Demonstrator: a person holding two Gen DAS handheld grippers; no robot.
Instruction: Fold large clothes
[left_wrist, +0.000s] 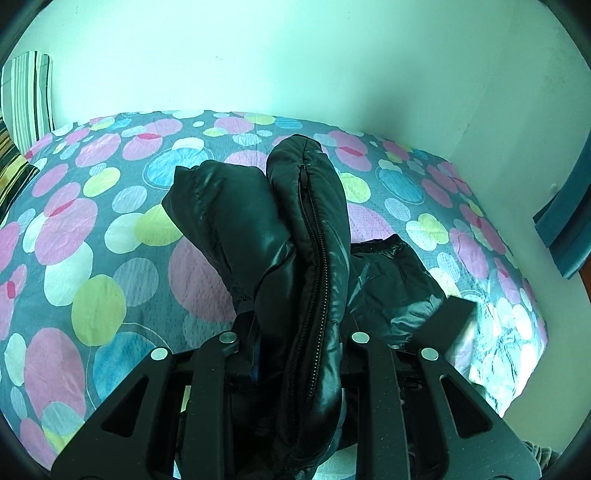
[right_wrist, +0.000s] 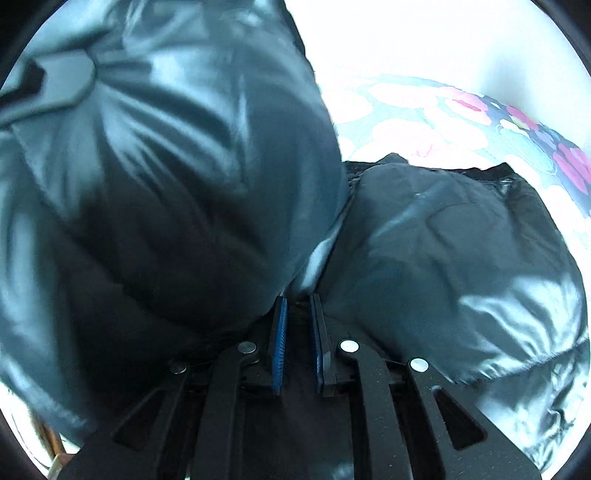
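Currently, per view:
Garment: shiny black quilted puffer jacket (left_wrist: 314, 236), padded, glossy nylon shell, closed black zipper (left_wrist: 314, 258) running along the raised fold.
Location: over the bed, partly lifted; lower part of the jacket lies on the grey bedsheet with pink, blue, yellow and white circles (left_wrist: 92, 229).
Left tool (left_wrist: 295, 332): clamped on the zipper edge of the jacket; fabric fills the gap between the black fingers and stands up from them in a thick roll. A second puffy fold leans off to the left of the roll, touching it.
Right tool (right_wrist: 297, 306): fingers close together, blue ribbed pads (right_wrist: 279, 339) nearly meeting, pinched on a seam of the jacket where two padded panels meet. One bulging panel fills the left of that view, another the right.
Right tool seen from left view: a black block at the right edge of the jacket, low near the sheet; probably that tool, can't tell for sure.
Background: pale wall (left_wrist: 295, 55) behind the bed; striped green-white-black pillow (left_wrist: 27, 96) against it at far left; teal frame edge (left_wrist: 565, 221) at far right.
Image quality: right view blurred and overexposed toward the sheet.
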